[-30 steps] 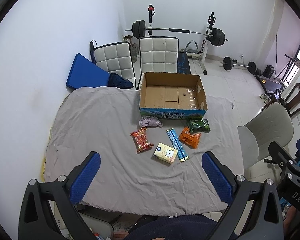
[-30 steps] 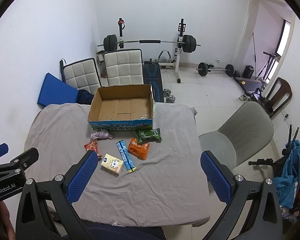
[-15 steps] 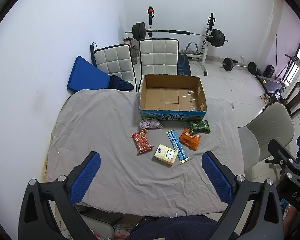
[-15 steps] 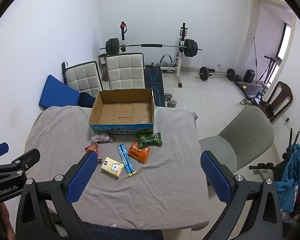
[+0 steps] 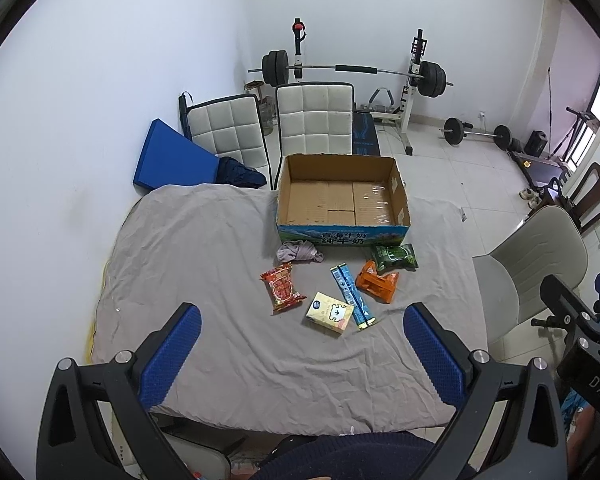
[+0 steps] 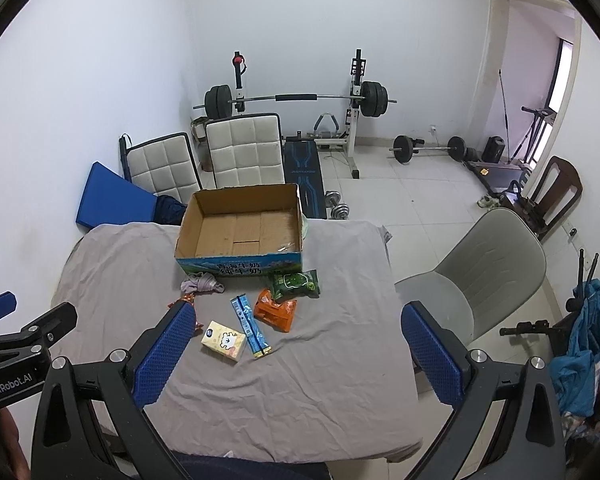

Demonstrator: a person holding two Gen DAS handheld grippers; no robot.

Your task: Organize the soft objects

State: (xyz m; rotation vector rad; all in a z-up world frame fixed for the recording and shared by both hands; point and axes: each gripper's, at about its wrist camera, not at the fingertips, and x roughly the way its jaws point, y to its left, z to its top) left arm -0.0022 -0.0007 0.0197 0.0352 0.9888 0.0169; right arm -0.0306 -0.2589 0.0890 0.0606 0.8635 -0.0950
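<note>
nothing was packed at this point: the cardboard box (image 5: 342,200) sat at the far side of the grey-sheeted table (image 5: 188,264) with its floor bare, and all six items lay loose on the sheet in front of it. the crumpled cloth (image 5: 299,251) lay just beside the box's near wall, the green packet (image 5: 394,256) near the box's right corner, the orange packet (image 5: 377,286) just below that, the blue strip pack (image 5: 352,296) running diagonally between orange and red, the red snack bag (image 5: 282,288) to the left, and the tissue pack (image 5: 329,312) nearest the person. the left gripper (image 5: 300,356) hung above the near edge of the table with its jaws spread wide and nothing between them; the right gripper (image 6: 296,354) was likewise spread and empty, with its left finger hiding part of the red bag in the right wrist view. neither touched any item. judgement: task at the start, six pickups and drops left. the box's near inner wall was out of sight, so something small there could not be excluded.
</note>
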